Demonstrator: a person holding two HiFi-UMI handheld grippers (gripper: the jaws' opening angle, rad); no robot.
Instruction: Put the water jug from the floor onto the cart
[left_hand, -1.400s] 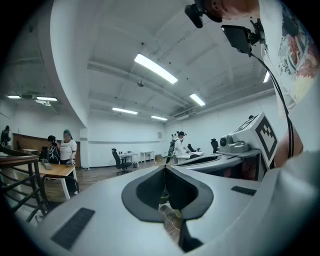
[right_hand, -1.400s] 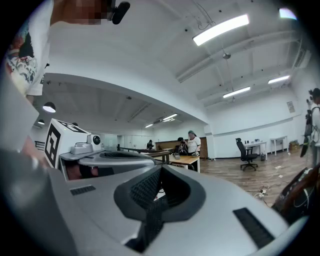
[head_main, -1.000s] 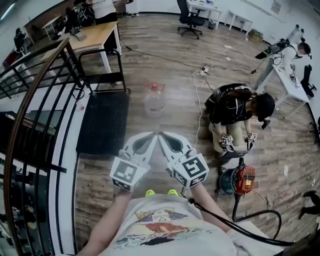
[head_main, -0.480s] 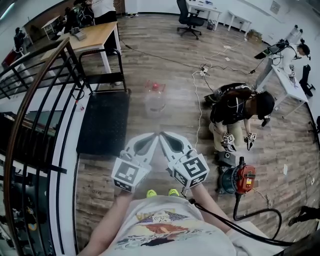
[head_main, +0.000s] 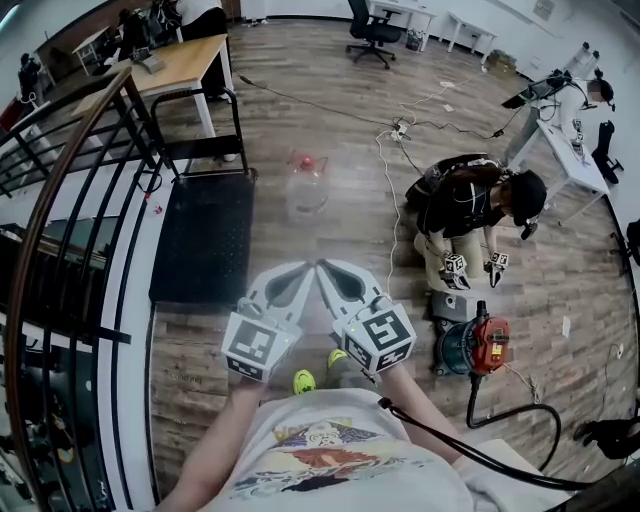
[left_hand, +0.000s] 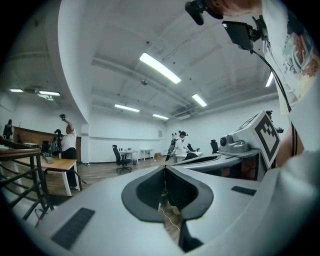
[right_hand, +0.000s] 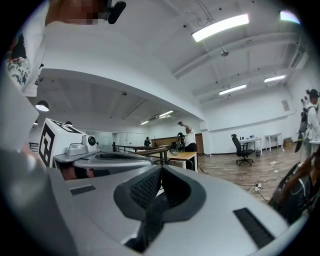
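Observation:
The clear water jug (head_main: 305, 188) with a red cap stands on the wooden floor, ahead of both grippers and well apart from them. Just left of it lies the cart (head_main: 205, 240), a flat black platform with a black tube handle at its far end. My left gripper (head_main: 304, 272) and right gripper (head_main: 328, 271) are held side by side at waist height, tips almost touching, both pointing roughly level toward the jug. Each is shut with nothing in it. The left gripper (left_hand: 165, 167) and right gripper (right_hand: 161, 169) show their pads meeting in their own views, where the jug is hidden.
A person (head_main: 470, 210) crouches at the right with two small grippers, beside a red vacuum (head_main: 482, 348) and its hose. Cables (head_main: 395, 130) run over the floor past the jug. A black stair railing (head_main: 70, 190) lines the left, with a wooden desk (head_main: 180, 65) behind the cart.
I have stepped a little toward the jug, with one green shoe now forward under the grippers. Both grippers stay shut and side by side. The jug and cart have not moved.

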